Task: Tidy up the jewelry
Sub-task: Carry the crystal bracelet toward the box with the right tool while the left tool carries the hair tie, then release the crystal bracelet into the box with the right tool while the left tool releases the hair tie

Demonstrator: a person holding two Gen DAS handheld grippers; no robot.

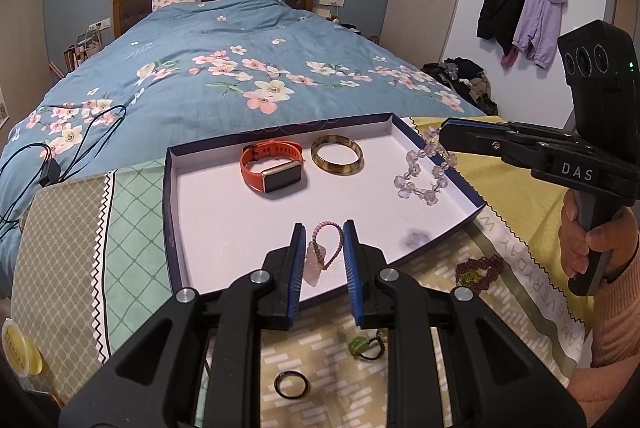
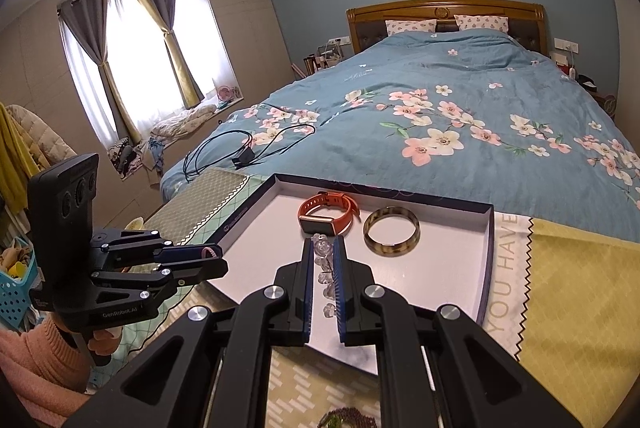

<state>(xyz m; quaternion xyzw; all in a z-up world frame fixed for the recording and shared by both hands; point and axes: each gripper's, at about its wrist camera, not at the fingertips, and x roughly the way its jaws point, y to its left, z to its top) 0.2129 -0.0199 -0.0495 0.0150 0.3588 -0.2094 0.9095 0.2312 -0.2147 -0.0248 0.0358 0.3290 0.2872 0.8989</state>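
A shallow white-lined tray [image 1: 208, 216] on the tabletop holds an orange watch [image 1: 272, 166] and a bangle [image 1: 337, 154] at its far side. The left hand-held gripper [image 1: 322, 248] pinches a pink bead bracelet [image 1: 326, 248] over the tray's near edge, jaws narrowly parted; the right hand-held gripper [image 2: 322, 268] grips a clear crystal bracelet [image 1: 424, 174] over the right side.

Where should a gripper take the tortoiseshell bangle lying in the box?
Pinch the rim of the tortoiseshell bangle from above, one finger inside the hoop and one outside. It lies flat on the floor of the box, apart from the orange watch, so its near edge is free.
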